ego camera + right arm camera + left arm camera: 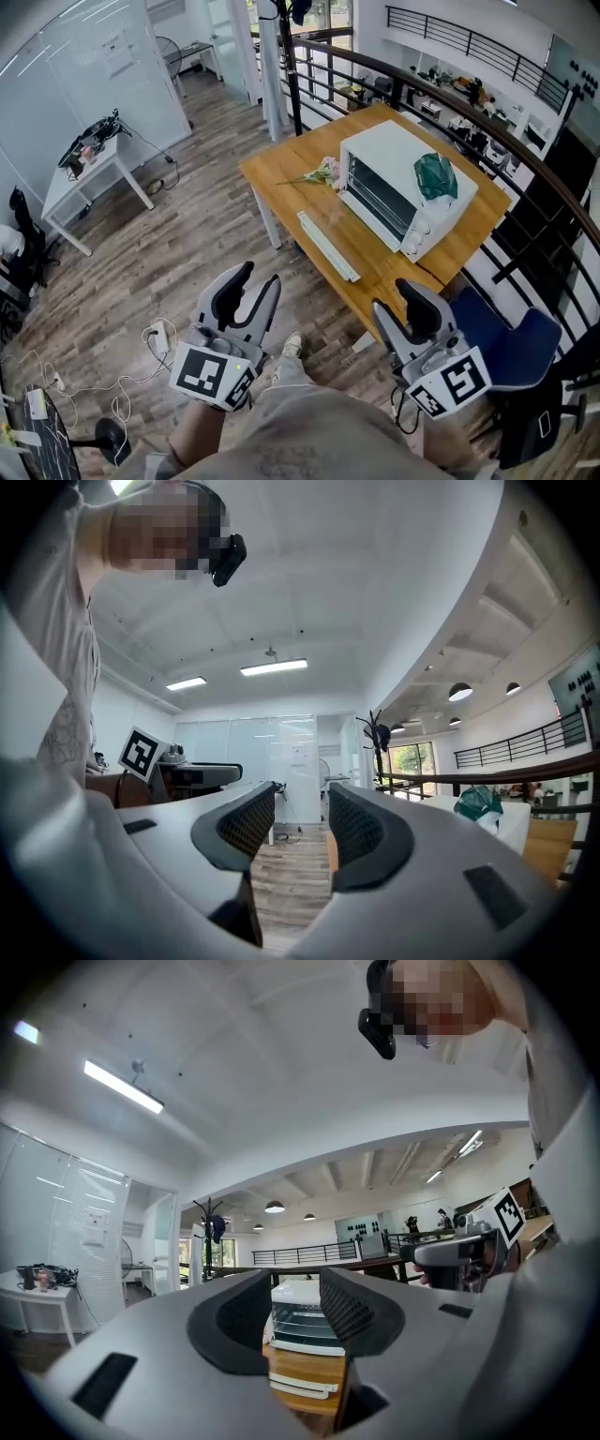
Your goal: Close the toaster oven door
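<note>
Far ahead on the light wooden table (281, 171), well apart from both grippers: white boxy toaster oven (394, 155), long front facing lower left, framed between left gripper's (260, 275) spread, empty jaws; right gripper (394, 295), equally spread and empty, aimed at plank floor (281, 874).

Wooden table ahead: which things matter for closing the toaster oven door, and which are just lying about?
Job: white boxy toaster oven; long white bar before it, apparently its lowered door's edge.
Lying about: crumpled green bag on the oven; pink flower sprig beside it.
</note>
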A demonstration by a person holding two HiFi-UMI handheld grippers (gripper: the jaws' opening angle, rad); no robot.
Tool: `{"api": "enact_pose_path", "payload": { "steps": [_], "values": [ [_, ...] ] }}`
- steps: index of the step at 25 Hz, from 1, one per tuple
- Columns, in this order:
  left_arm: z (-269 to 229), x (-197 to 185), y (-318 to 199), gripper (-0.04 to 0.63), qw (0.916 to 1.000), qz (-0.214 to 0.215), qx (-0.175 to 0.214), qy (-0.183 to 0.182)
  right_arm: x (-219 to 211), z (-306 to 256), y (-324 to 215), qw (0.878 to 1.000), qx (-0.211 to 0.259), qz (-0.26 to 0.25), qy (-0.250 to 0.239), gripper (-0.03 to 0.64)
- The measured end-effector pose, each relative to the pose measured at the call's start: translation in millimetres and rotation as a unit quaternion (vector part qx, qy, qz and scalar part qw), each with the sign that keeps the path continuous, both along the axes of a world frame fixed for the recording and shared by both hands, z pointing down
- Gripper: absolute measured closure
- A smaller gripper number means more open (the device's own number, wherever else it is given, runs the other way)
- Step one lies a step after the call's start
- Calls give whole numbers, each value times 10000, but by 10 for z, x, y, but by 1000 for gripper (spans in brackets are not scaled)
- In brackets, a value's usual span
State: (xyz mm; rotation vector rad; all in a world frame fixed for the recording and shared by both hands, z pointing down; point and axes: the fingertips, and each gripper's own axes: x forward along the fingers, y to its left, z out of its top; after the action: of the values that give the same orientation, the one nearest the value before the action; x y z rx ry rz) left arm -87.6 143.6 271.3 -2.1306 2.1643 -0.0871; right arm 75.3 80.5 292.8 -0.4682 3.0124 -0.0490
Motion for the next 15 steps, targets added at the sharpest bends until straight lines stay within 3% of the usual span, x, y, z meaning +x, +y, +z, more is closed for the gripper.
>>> {"api": "enact_pose_path", "payload": {
  "steps": [10,15],
  "values": [
    [578,-807,-1209,431,9945,592,-859,-98,-443,662,-860,9913,-622,833,808,426],
    [1180,-1231,-1746,425,9814,885,-1646,-440,-740,1173,-1076,9792,-1153,998,1340,402]
  ]
}}
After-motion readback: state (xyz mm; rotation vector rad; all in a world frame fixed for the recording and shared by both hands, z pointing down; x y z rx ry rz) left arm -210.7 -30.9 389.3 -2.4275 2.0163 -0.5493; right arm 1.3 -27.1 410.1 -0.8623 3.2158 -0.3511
